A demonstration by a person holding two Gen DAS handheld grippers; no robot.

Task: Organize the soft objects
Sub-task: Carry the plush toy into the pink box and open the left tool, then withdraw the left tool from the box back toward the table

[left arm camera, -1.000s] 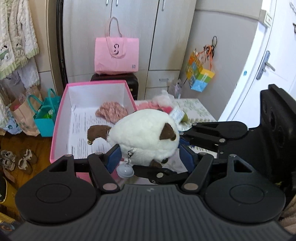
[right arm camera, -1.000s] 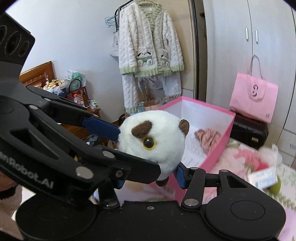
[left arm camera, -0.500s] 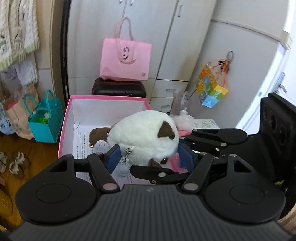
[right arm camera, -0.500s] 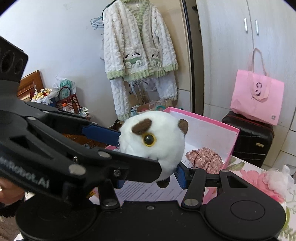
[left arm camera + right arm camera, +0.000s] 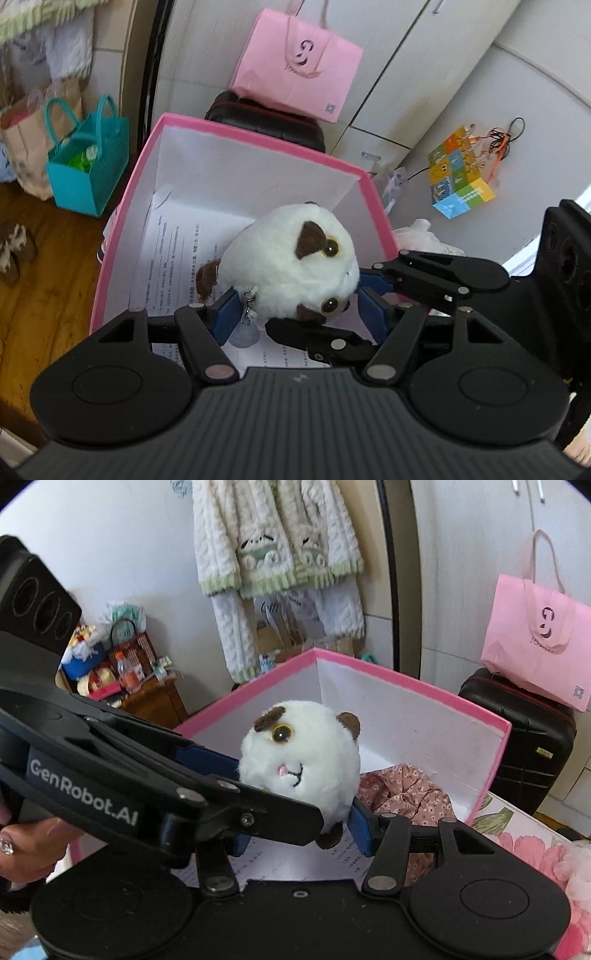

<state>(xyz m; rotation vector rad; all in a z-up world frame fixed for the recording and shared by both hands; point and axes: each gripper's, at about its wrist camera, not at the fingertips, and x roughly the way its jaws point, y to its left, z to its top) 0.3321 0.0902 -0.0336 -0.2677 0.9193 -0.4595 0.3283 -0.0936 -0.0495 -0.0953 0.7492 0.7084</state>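
- the round white plush toy (image 5: 291,266) with brown ears and amber eyes hangs above the open pink box (image 5: 236,129), over its near half, clear of the floor of the box.
- the left gripper (image 5: 295,310) clamps the plush toy from both sides; its blue pads (image 5: 226,314) press into the fur low on the body, the jaws about half apart around it.
- the right gripper (image 5: 295,808) grips the same plush toy as well, its blue pads (image 5: 360,830) dug into the fur on either side, also at a middling width.
- in the right wrist view the left gripper crosses in from the left edge, and a hand (image 5: 33,845) holds its handle at the lower left.
- a small pale round charm (image 5: 243,334) dangles from a clip on the toy, just below the left pad.
- the box is white inside and lined with printed paper sheets (image 5: 173,254); in the right wrist view a crumpled pink floral cloth (image 5: 406,794) lies on the box floor toward its right wall.
- the box stands on a bed with a flowered cover (image 5: 517,834), near its edge.
- behind the box a pink shopping bag (image 5: 295,66) rests on a dark suitcase (image 5: 266,122).
- a teal tote (image 5: 85,162) stands on the wooden floor left of the box, and a white knitted cardigan (image 5: 277,535) hangs on the wall.
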